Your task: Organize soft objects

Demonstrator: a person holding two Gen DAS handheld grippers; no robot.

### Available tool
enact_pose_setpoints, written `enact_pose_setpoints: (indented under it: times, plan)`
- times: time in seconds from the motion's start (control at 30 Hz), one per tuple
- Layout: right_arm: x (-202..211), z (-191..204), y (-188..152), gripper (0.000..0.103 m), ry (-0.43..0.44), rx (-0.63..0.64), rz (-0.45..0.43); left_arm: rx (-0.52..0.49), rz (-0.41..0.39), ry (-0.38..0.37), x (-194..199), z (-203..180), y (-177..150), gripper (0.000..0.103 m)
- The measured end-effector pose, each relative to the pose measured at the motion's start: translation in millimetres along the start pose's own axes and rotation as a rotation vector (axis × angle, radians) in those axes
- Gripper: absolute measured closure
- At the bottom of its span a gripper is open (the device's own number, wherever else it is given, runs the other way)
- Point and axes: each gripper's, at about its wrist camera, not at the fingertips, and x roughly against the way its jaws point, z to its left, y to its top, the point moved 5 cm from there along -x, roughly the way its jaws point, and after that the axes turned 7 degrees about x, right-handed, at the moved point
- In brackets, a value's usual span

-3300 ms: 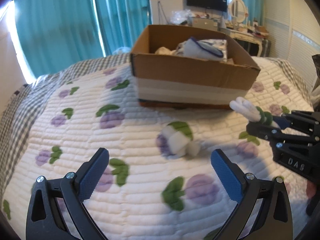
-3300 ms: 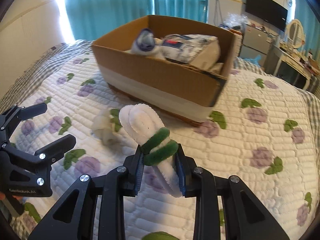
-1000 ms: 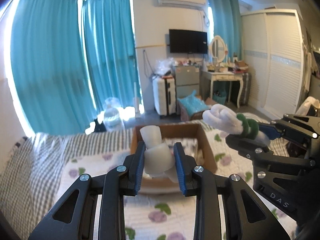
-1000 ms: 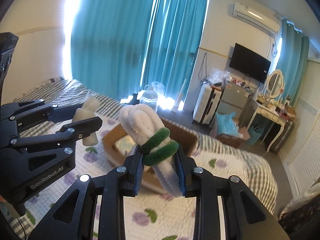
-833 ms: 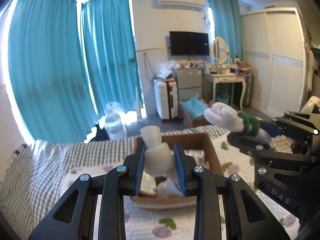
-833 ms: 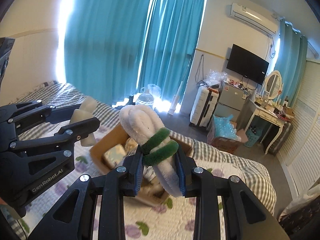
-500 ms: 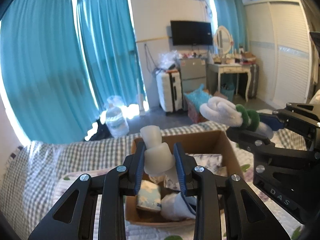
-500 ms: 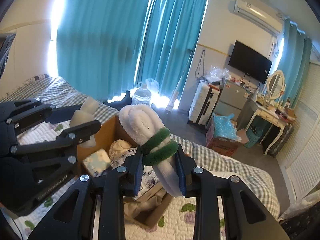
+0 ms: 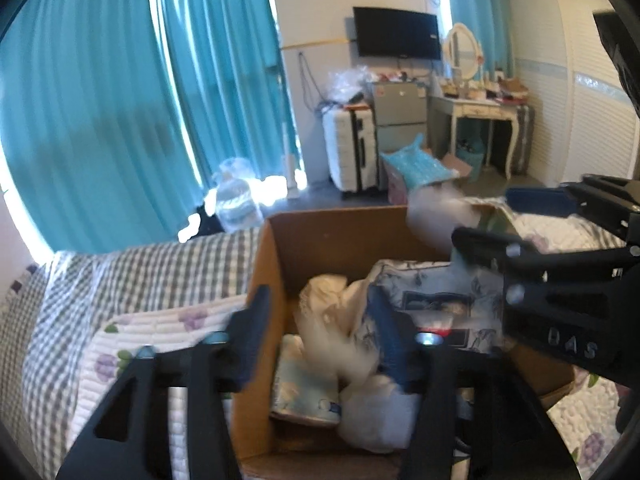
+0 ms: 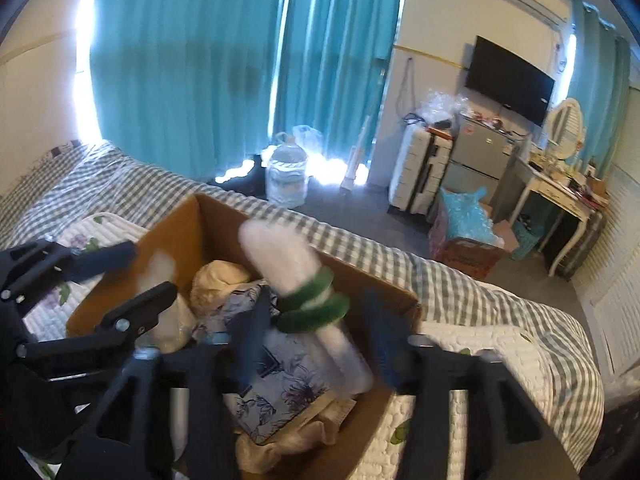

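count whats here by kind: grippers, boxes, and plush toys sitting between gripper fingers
grippers: 2, the left gripper and the right gripper, both with jaws apart
cardboard box: 1
plush toys: 2, the white-and-green plush and the plain white plush
total: 5

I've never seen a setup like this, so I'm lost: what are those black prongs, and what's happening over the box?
A person holds two tools, each with a fisheye camera looking along its fingers. One picture is from the left hand-held gripper, the other from the right hand-held gripper. Both are above a cardboard box of soft things on a quilted bed. Both stand open, a blurred white soft piece between the left's fingers, a green-banded white plush between the right's.
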Motion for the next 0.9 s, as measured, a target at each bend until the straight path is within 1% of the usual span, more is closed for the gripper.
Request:
enact_pose_setpoints:
  times: [0.07, 0.13, 0.23, 0.27, 0.37, 0.43, 0.47, 0.53, 0.6, 0.67, 0.73, 0.8, 0.9]
  plan:
    - [4, 0, 1, 0.039, -0.024, 0.009, -0.011, 0.013, -0.023, 0.011, 5, 3, 2, 0.021]
    - [12, -1, 4, 0.039, -0.025, 0.005, -0.019, 0.024, -0.051, 0.012, 14, 6, 6, 0.021]
    - [35, -5, 11, 0.039, -0.031, -0.021, -0.043, 0.026, -0.063, 0.021, 31, 10, 12, 0.021]
    - [46, -7, 15, 0.039, -0.042, -0.026, -0.054, 0.029, -0.068, 0.022, 35, 12, 15, 0.021]
    - [80, -9, 24, 0.039, -0.067, -0.022, -0.084, 0.039, -0.102, 0.025, 64, 17, 28, 0.021]
    - [113, -11, 33, 0.038, -0.091, -0.019, -0.114, 0.049, -0.142, 0.025, 94, 21, 40, 0.021]
    - [130, -13, 37, 0.037, -0.102, -0.019, -0.132, 0.052, -0.152, 0.027, 102, 22, 45, 0.021]
    - [163, -14, 45, 0.033, -0.121, -0.024, -0.170, 0.059, -0.190, 0.026, 135, 25, 56, 0.021]
    - [201, -15, 53, 0.029, -0.134, -0.033, -0.220, 0.061, -0.225, 0.020, 158, 28, 64, 0.021]
    - [233, -14, 58, 0.026, -0.143, -0.032, -0.263, 0.053, -0.269, 0.021, 188, 28, 72, 0.021]
    - [268, -12, 61, 0.023, -0.155, -0.032, -0.313, 0.048, -0.312, 0.029, 216, 31, 74, 0.017]
    - [299, -8, 60, 0.015, -0.164, -0.042, -0.364, 0.056, -0.340, 0.023, 237, 37, 73, 0.007]
    - [331, -2, 52, 0.009, -0.159, -0.069, -0.420, 0.066, -0.388, 0.012, 266, 44, 66, 0.005]
